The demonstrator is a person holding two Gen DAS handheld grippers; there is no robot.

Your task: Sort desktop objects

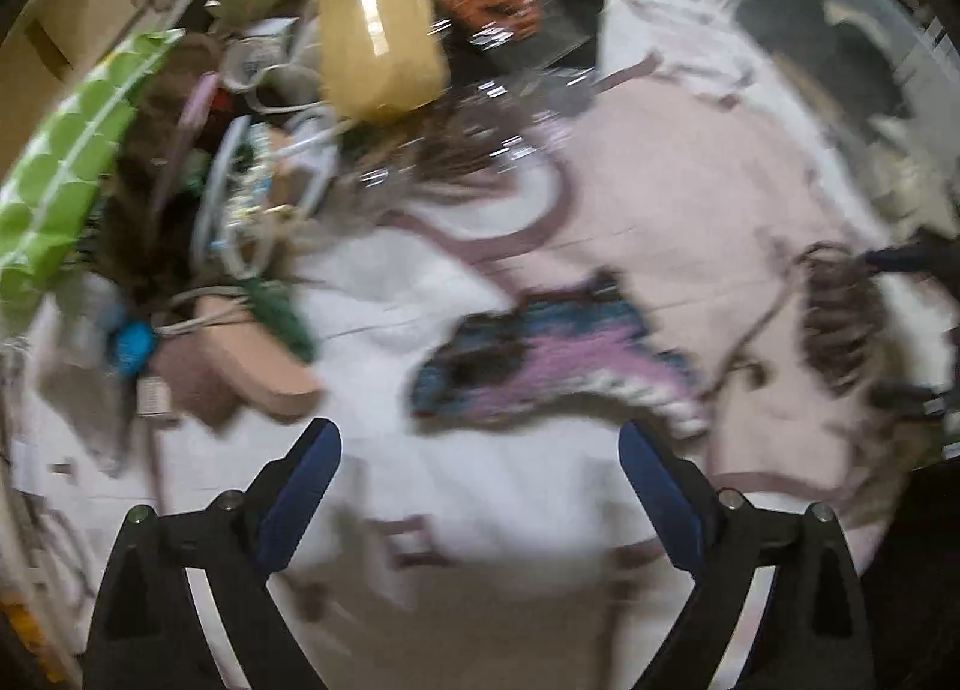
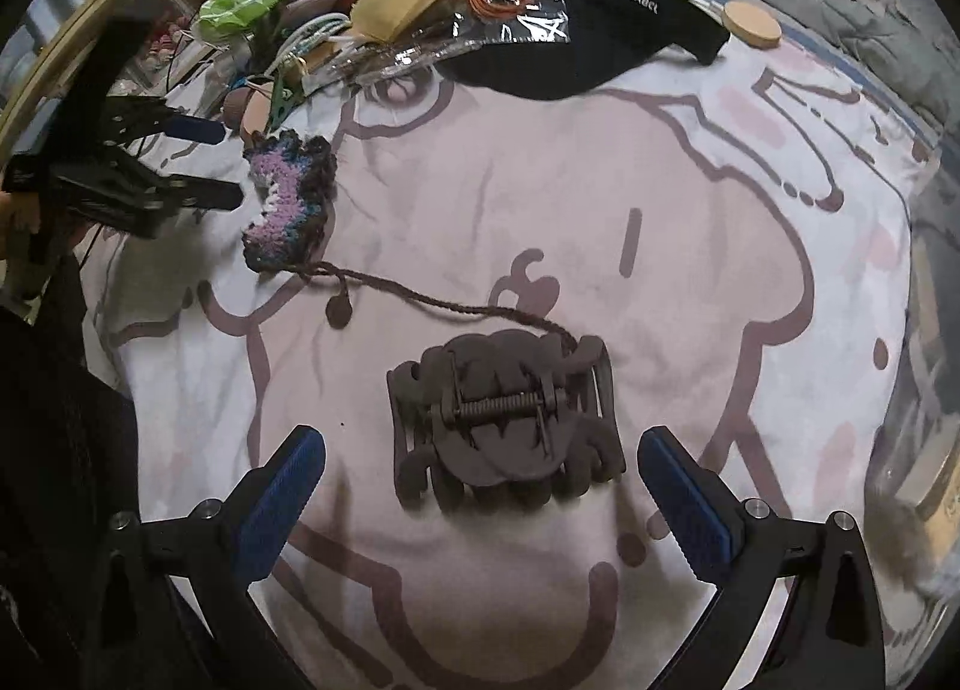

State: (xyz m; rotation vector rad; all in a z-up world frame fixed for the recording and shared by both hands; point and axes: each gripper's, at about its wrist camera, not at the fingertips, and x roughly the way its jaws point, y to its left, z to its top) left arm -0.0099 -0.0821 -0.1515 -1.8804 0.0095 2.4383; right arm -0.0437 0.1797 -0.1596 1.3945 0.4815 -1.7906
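Blur and cut-offs across both wrist views

My left wrist view is smeared all over: the clutter pile (image 1: 252,162) at ten o'clock runs into streaks, so I cannot separate its cables from its packets, and the crocheted piece (image 1: 540,354) near centre shows only colour bands, its stitches lost. The dark hair claw (image 1: 840,318) at three o'clock is blurred, and what lies past it runs off the edge. In my right wrist view the left hand-held gripper (image 2: 231,165) at nine o'clock is cut by the frame, the hand holding it mostly hidden. The black cloth (image 2: 600,36) at twelve o'clock covers whatever sits beneath it.
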